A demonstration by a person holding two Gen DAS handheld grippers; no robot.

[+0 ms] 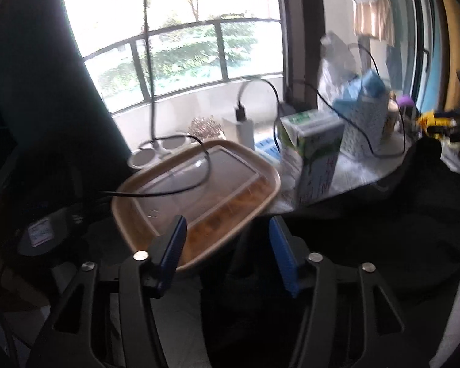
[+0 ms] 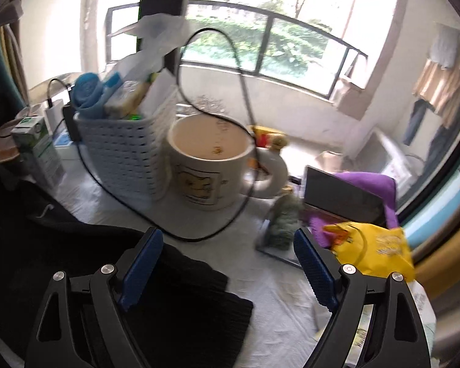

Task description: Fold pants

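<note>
The black pants (image 2: 76, 245) lie on the white-covered table (image 2: 276, 300), spreading from the left to a hem at the lower middle of the right wrist view. They also show as a dark heap in the left wrist view (image 1: 383, 220) at the right. My right gripper (image 2: 227, 239) is open and empty above the pants' hem edge. My left gripper (image 1: 227, 227) is open and empty, held over a beige tray and the dark cloth's left side.
A beige tray (image 1: 260, 178) with a clear lid, a green carton (image 1: 316, 153), a white basket (image 2: 122, 150), a large mug (image 2: 205, 165), black cables (image 2: 230, 214), a yellow bag (image 2: 377, 251) and purple cloth (image 2: 368, 181) crowd the table's far side by the window.
</note>
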